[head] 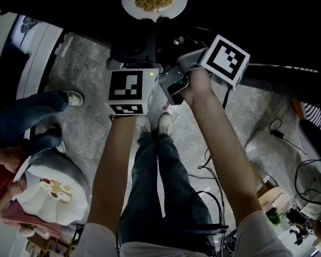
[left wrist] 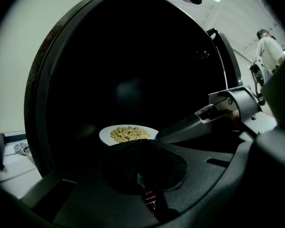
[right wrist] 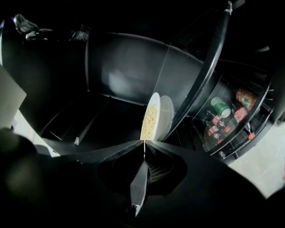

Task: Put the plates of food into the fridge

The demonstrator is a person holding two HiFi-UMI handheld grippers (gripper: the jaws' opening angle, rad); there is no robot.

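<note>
One plate of food (right wrist: 151,120) is pinched by its near rim in our right gripper (right wrist: 145,144), ahead inside the fridge (right wrist: 118,80); we judge it stiff, breakable, tippy. Our left gripper (left wrist: 141,144), closed empty, sits just behind.

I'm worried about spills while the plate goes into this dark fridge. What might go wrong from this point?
1. The right gripper pinches the plate only at its rim, so the plate may tip and the heaped food slide off.
2. The open fridge door, with cans and bottles on its shelf, stands close beside the plate; a sideways swing might knock it.
</note>
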